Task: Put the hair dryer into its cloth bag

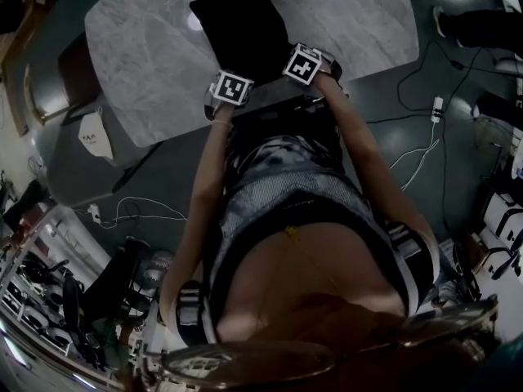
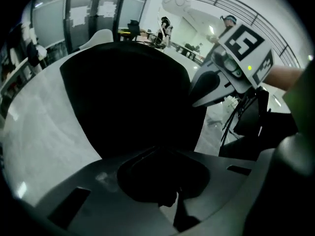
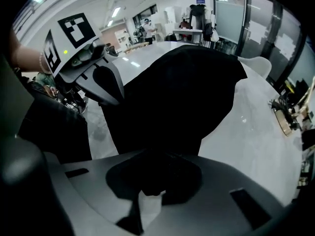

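Now clamped on black cloth bag (image 1: 243, 24) hem with left gripper (image 2: 165, 178), right gripper (image 3: 152, 178); limp at marble table (image 1: 147, 47) near edge.

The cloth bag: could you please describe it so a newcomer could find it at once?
Find the pale marble table. At its edge closest to the person lies the cloth bag. It is the only black, limp thing on that light stone.

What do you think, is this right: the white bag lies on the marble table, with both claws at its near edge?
No. The bag is black, not white; the head view shows it. The rest stands: it lies on the marble table, with the left claw and the right claw at its near edge.
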`<state>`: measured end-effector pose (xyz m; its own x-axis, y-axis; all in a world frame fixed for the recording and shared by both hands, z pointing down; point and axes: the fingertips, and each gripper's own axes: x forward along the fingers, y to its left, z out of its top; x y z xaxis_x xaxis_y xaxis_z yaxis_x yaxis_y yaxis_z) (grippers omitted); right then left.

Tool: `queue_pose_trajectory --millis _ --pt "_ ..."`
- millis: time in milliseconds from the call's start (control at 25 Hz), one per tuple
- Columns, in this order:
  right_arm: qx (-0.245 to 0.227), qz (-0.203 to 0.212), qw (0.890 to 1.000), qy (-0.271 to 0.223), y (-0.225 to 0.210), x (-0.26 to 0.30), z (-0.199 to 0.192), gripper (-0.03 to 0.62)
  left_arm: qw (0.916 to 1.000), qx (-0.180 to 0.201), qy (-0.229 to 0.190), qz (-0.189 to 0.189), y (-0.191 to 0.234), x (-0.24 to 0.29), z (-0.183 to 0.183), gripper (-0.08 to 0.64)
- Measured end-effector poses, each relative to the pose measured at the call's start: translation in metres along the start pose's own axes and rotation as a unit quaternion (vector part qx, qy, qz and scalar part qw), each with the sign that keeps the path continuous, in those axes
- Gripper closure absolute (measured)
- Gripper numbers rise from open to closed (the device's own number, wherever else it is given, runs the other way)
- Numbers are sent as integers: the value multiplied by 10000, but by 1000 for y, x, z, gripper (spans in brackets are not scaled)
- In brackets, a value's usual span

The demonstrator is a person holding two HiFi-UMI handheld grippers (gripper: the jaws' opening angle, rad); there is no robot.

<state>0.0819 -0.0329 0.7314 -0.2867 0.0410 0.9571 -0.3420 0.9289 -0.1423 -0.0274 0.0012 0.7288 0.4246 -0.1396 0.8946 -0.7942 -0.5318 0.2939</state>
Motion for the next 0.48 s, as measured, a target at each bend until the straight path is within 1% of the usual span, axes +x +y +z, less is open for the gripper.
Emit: queue_pose_trajectory --millis 120,200,280,360,480 --pt "86 82 9998 180 0 -1 -1 499 9970 720 271 126 -7 8 -2 540" --pt "233 173 9993 251 0 -4 -1 502 9933 1019 487 234 -8 11 -3 540" --pt "366 433 9983 137 4 -3 6 506 9924 1027 636 245 -6 12 -2 540" --pt "446 736 9963 -40 13 -2 14 509 9934 881 726 133 -5 12 -2 540" --pt "431 798 9958 -108 14 1 18 511 9944 715 778 -39 -2 11 -2 540"
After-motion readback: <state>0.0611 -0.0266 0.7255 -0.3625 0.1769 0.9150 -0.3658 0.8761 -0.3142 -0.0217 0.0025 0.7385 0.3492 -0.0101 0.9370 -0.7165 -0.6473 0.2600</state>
